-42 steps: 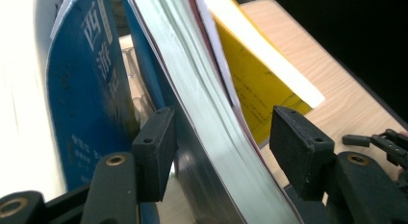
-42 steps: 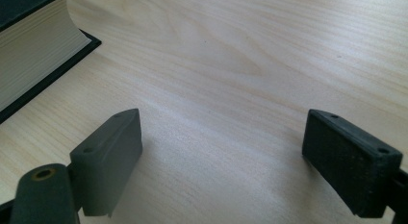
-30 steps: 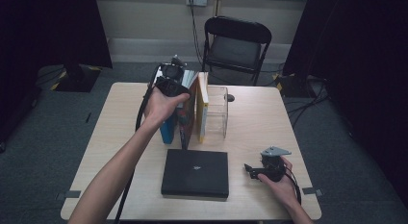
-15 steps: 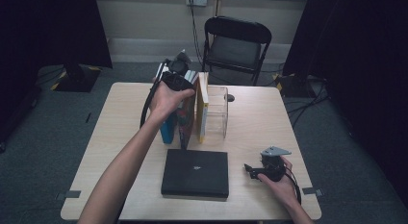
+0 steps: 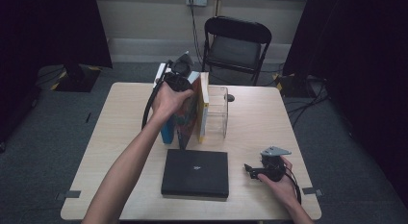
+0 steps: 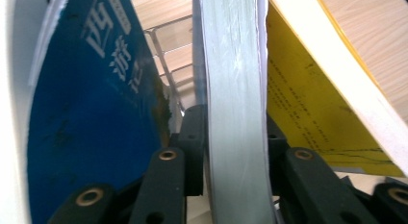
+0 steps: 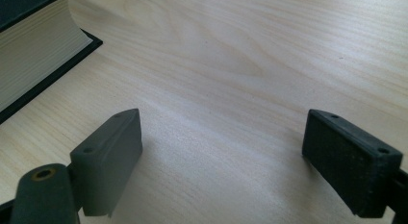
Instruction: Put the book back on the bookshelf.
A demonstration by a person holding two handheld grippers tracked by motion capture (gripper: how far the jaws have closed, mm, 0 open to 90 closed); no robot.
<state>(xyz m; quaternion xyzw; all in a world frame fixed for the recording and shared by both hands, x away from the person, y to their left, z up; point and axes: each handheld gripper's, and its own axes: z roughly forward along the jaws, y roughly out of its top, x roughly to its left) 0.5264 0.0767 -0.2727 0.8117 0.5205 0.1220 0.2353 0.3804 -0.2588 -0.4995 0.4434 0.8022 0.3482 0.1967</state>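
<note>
Left gripper (image 5: 177,80), its fingers just closed, clamped the upright grey-edged book (image 6: 234,113) from above; right gripper (image 7: 226,161) gaped empty over the worktop (image 7: 250,56).

Left gripper (image 5: 179,79) at twelve o'clock: tips buried among the upright books, hidden behind the hand (image 5: 169,100). Clamped grey-edged book (image 6: 235,113) cut off at top and bottom edges. Blue book (image 6: 91,128) cropped toward nine o'clock, cover characters partly lost. Yellow book (image 6: 308,113) clipped toward three. Black book (image 7: 33,46) cut at the eleven o'clock corner. Clear holder (image 5: 216,113), possibly acrylic, too faint to tell.
</note>
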